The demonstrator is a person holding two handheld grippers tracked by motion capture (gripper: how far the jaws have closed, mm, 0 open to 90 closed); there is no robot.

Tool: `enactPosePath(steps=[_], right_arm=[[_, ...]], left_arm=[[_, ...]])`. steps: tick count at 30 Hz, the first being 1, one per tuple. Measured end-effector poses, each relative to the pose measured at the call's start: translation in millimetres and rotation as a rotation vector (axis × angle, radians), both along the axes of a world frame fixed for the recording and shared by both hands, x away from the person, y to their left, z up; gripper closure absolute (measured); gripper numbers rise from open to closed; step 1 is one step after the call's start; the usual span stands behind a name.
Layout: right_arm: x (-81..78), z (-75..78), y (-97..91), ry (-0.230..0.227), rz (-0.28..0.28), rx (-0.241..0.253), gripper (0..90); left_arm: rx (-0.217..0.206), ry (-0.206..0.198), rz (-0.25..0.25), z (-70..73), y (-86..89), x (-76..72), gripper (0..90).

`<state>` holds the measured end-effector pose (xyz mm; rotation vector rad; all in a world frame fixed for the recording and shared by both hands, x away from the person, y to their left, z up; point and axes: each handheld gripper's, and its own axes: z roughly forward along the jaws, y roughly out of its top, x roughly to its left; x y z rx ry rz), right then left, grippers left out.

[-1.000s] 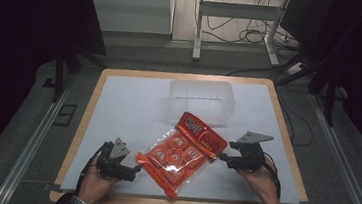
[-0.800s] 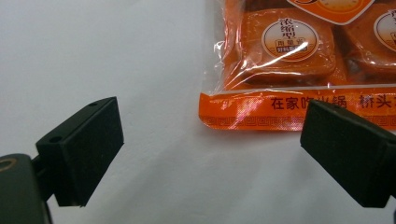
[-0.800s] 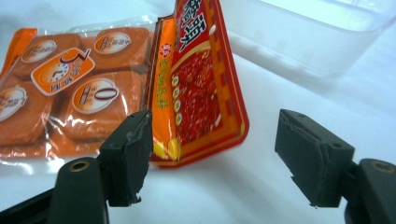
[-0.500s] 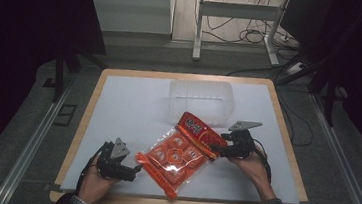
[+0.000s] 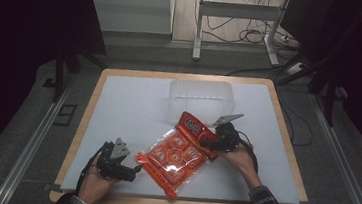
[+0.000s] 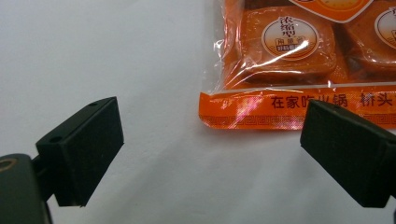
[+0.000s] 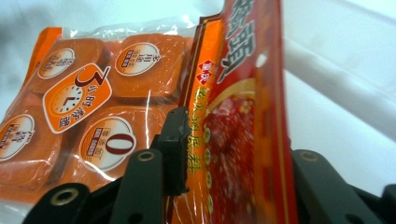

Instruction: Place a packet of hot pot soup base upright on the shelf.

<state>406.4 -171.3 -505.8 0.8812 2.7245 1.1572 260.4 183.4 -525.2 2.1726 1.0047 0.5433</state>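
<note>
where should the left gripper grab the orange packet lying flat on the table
Grip the flat sealed strip along the orange packet's near edge, coming in low from the person's side. That strip is thin and empty, unlike the bulging blocks behind it. The left gripper, jaws wide open, already faces it; the packet lies flat on the table.

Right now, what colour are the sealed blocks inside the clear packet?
Orange blocks with round pale labels, clearest in the right gripper view.
</note>
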Motion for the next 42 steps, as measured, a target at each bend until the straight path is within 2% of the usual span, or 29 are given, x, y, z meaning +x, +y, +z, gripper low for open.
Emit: enactPosePath(steps=[4, 6, 7, 8, 9, 13, 17, 22, 24, 25, 30, 35, 42], right_arm=[[2.4, -3.5, 7.5, 0.008, 0.015, -0.01, 64.9], [3.7, -6.4, 14.1, 0.013, 0.017, -0.032, 68.0], [3.6, -9.0, 19.2, 0.022, 0.009, -0.055, 78.9], [3.6, -9.0, 19.2, 0.022, 0.009, -0.055, 78.9], [3.5, -8.2, 20.2, 0.035, 0.012, -0.05, 87.9], [0.3, -4.1, 21.0, 0.031, 0.004, -0.054, 89.2], [-2.2, 5.0, 16.1, 0.049, -0.003, -0.02, 89.3], [-8.4, 21.4, 9.9, 0.031, -0.008, 0.018, 89.3], [-13.4, 33.7, 7.6, 0.027, -0.005, 0.042, 89.3], [-13.4, 33.7, 7.6, 0.027, -0.005, 0.042, 89.3], [-23.3, 52.5, 5.7, 0.017, 0.009, 0.076, 89.2], [-30.0, 68.4, 4.0, 0.041, 0.02, 0.139, 89.3], [-36.4, 87.0, 9.1, 0.056, 0.046, 0.18, 89.3]], left_arm=[[0.0, -0.003, 0.0, 0.0, -0.2, -0.2, 5.9], [0.001, -0.003, -0.001, 0.0, -0.3, -0.3, 5.9], [0.001, -0.003, -0.001, 0.0, -0.4, -0.4, 5.9], [0.001, -0.004, -0.001, 0.1, -0.4, -0.5, 5.9], [0.001, -0.005, -0.001, 0.2, -0.4, -0.6, 5.9], [0.0, -0.005, -0.001, 0.4, 0.2, -0.6, 5.9], [0.0, -0.01, 0.001, 0.9, 0.2, -0.9, 5.9], [0.001, -0.013, 0.006, 1.4, 0.3, -1.1, 5.9], [-0.005, -0.018, 0.011, 1.9, 0.6, -1.2, 5.9], [-0.006, -0.022, 0.014, 2.1, 0.9, -1.3, 5.9], [-0.012, -0.024, 0.026, 3.2, 2.2, -1.3, 5.7], [-0.019, -0.025, 0.026, 3.8, 2.9, -1.3, 5.2], [-0.02, -0.028, 0.03, 4.1, 3.7, -1.2, 4.6]])
